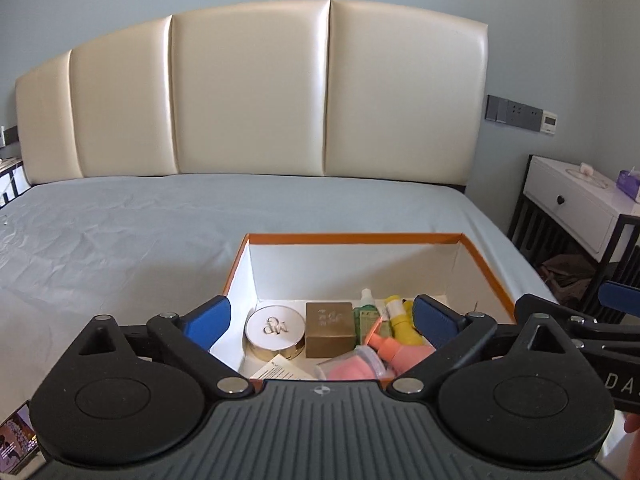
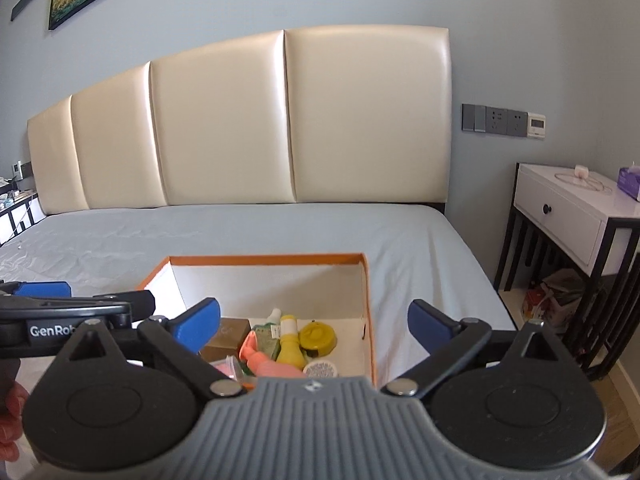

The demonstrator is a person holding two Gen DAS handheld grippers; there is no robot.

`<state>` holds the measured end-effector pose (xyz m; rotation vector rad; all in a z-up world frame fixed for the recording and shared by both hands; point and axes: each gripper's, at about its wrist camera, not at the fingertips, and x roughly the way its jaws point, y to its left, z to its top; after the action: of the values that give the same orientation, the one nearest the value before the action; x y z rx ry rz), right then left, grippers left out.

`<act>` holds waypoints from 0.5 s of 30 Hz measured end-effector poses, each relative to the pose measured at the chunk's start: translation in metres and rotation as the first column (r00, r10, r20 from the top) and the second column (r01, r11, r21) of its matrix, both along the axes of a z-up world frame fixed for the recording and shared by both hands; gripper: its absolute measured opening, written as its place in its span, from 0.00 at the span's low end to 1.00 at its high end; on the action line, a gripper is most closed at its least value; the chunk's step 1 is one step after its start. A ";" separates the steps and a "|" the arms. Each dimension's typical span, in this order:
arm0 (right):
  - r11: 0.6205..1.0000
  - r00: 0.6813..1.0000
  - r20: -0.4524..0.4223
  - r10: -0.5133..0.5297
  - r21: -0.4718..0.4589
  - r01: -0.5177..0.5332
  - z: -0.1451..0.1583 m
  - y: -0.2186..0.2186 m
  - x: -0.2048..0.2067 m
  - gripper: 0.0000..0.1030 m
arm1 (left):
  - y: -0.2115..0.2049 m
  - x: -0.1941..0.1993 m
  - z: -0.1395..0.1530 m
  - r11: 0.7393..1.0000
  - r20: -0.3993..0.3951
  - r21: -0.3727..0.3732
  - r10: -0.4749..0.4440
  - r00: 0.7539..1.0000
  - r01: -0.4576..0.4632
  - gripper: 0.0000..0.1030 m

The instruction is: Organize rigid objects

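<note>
An orange-rimmed open box (image 1: 352, 237) (image 2: 264, 258) with white inner walls lies on the bed. Its near end holds a round white compact (image 1: 273, 330), a gold cube box (image 1: 330, 329) (image 2: 229, 334), a small green bottle (image 1: 366, 312) (image 2: 269, 334), a yellow bottle (image 1: 402, 322) (image 2: 289, 342), a pink bottle (image 1: 394, 350) (image 2: 276, 368), a yellow round lid (image 2: 318, 336) and a white patterned lid (image 2: 320, 370). My left gripper (image 1: 322, 318) stands open over the box's near end, nothing between its blue pads. My right gripper (image 2: 314, 326) is open too, straddling the box's right wall.
Grey-blue sheet (image 1: 120, 232) covers the bed, with a cream padded headboard (image 1: 248, 92) behind. A white bedside table (image 2: 576, 216) with one drawer stands at the right. A phone (image 1: 18, 440) shows at the left view's lower left corner.
</note>
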<state>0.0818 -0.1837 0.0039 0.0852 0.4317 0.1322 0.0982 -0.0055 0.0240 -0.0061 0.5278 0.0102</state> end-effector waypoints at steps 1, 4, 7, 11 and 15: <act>1.000 1.000 -0.009 -0.002 0.008 0.002 -0.005 -0.001 0.001 0.96 | -0.001 0.000 -0.004 1.000 0.000 0.005 -0.003 1.000 0.003 1.00; 1.000 1.000 -0.014 -0.017 0.017 0.018 -0.017 -0.004 0.002 0.96 | -0.003 0.000 -0.013 1.000 0.010 0.002 -0.003 1.000 0.003 1.00; 0.999 0.999 -0.007 -0.051 -0.011 0.051 -0.035 -0.004 0.001 0.97 | -0.001 0.004 -0.024 1.000 0.005 -0.028 -0.008 1.000 0.008 1.00; 0.996 0.997 -0.004 -0.076 -0.038 0.076 -0.051 -0.002 0.005 0.97 | -0.001 0.003 -0.037 1.000 0.041 -0.003 -0.010 0.999 0.011 1.00; 0.998 0.998 -0.027 -0.062 -0.001 0.062 -0.056 -0.005 0.010 0.97 | -0.004 0.006 -0.044 1.000 0.027 0.005 -0.029 0.999 0.029 1.00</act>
<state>0.0918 -0.1885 -0.0526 0.1000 0.4551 0.0695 0.1039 -0.0097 -0.0198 0.0056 0.5007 -0.0174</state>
